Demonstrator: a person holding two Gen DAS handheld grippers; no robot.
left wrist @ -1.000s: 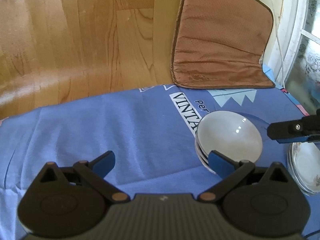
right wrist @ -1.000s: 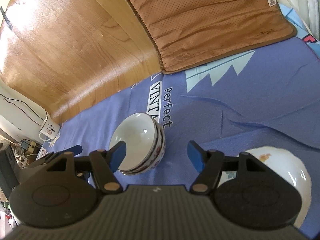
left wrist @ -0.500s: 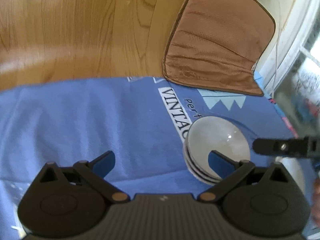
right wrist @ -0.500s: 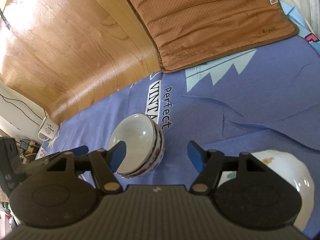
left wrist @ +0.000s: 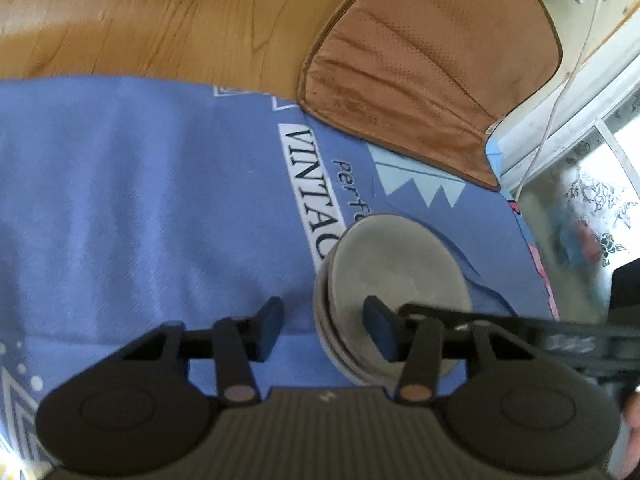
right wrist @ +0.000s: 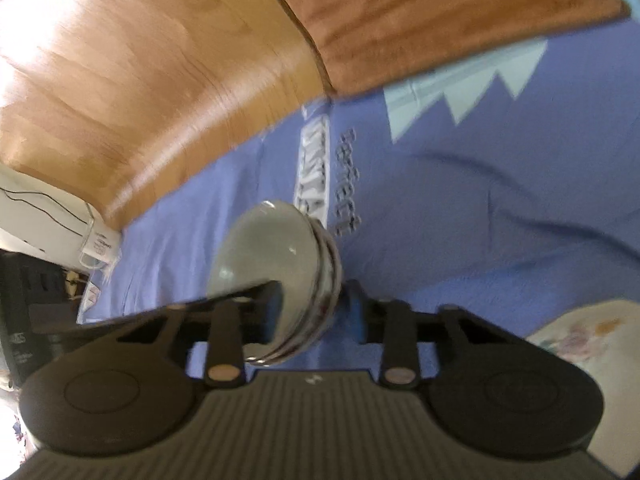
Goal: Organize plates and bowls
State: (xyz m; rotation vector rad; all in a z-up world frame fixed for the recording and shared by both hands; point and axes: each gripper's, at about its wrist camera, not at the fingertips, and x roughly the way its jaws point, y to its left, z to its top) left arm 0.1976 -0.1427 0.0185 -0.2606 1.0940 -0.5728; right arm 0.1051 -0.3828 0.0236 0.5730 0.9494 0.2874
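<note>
Glazed ceramic bowls (right wrist: 276, 276), nested on the blue cloth (left wrist: 140, 200), are sitting between both grippers: right gripper (right wrist: 310, 314) straddling the rim, left gripper (left wrist: 322, 330) open; slippery, breakable, best pinched at the rim.

Glossy glazed bowls (left wrist: 394, 276) sat on a matt blue cloth (left wrist: 140, 208); a brown perforated-fabric cushion (left wrist: 432, 64) lay on polished wood flooring (left wrist: 160, 16).

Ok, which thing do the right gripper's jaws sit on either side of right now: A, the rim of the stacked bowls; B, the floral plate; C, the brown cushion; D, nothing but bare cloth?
A: in the right wrist view the right gripper has one jaw inside the stacked bowls and the other outside their wall, while the floral plate lies off to the side, untouched.
</note>
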